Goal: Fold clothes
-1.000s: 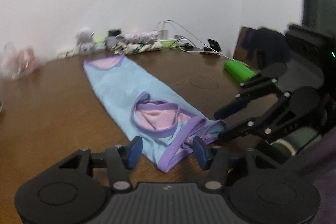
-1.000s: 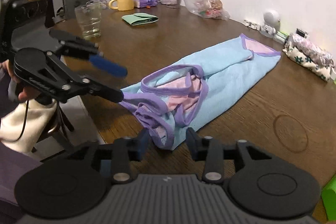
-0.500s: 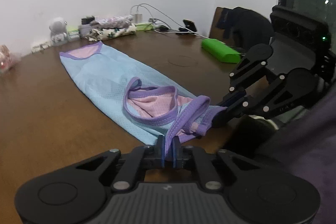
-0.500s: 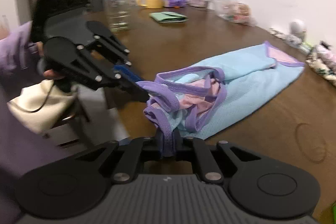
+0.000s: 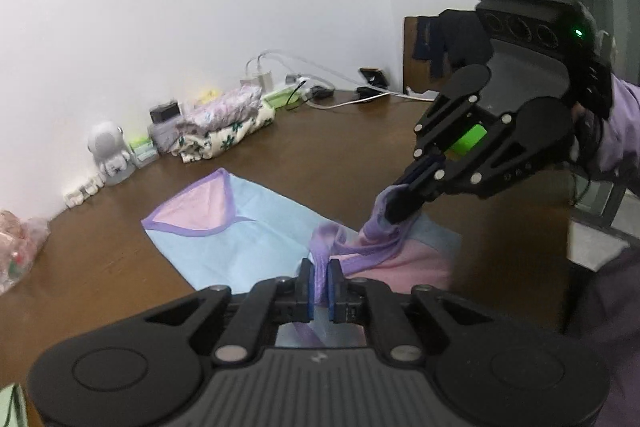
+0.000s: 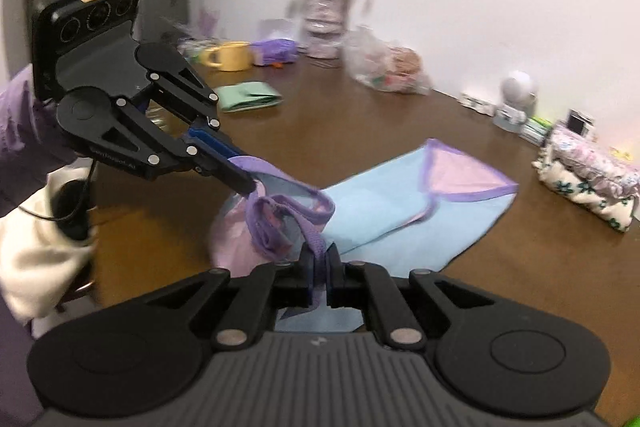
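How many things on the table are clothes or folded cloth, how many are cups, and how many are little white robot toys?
Clothes or folded cloth: 3, the blue top, the green folded cloth and the floral bundle.
Cups: 1, the yellow mug.
White robot toys: 1, the robot toy.
Total: 5

A home: flower vase [image 6: 320,15], mug [image 6: 230,55] on wooden table [image 6: 400,131]

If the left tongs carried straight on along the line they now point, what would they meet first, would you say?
Probably the garment itself: the left tongs, shut on its purple strap, aim down at the light blue top spread on the table. Beyond it lies bare wood, though depth is hard to judge.
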Demonstrator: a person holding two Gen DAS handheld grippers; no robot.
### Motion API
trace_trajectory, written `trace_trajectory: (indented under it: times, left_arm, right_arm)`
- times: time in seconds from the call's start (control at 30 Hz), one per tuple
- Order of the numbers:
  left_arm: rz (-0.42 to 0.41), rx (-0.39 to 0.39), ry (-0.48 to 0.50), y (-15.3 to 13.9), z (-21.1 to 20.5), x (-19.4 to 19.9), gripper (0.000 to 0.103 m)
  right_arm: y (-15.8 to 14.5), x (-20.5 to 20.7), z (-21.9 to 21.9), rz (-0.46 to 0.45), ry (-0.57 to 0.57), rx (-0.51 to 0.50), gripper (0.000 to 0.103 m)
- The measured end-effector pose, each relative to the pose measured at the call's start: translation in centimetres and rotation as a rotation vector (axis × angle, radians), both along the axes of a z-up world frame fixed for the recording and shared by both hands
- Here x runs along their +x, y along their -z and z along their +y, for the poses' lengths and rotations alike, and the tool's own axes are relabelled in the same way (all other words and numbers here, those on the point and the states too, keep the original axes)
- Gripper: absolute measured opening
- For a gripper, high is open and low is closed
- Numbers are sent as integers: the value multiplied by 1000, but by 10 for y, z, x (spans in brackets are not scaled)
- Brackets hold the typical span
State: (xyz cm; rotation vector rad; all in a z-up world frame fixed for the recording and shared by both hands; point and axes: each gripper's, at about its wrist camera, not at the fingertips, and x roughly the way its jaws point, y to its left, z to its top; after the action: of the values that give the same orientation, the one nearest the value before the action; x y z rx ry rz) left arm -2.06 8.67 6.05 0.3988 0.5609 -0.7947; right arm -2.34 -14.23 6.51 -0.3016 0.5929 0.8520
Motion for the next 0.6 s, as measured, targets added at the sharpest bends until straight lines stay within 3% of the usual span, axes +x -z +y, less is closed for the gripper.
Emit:
trace_trajectory:
  times: [0.13, 0.2, 0.27, 0.33, 0.43, 0.5, 0.6]
  left_arm:
    - [95, -23, -120, 29, -7, 63, 8]
    - [143, -45, -208, 43, -6, 85, 15]
    - [191, -75, -318, 49, 4, 93, 24]
    - [186, -134, -384, 43, 21, 84, 34]
    - [162, -237, -440, 31, 44, 59, 50]
    - [146, -293, -450, 23, 53, 40, 52]
    - [131, -291, -417, 23, 40, 20, 52]
  right_arm:
    - [21, 57, 10, 46, 157, -42, 5]
    - [34, 75, 13, 66, 230, -51, 8]
    - [34, 73, 6, 56, 279, -36, 19]
    - [29, 66, -3, 37, 324, -14, 42]
    - [16, 48, -22, 40, 354, 67, 42]
    - [13, 34, -32, 76, 325, 126, 38]
    - [17, 21, -22, 109, 261, 151, 25]
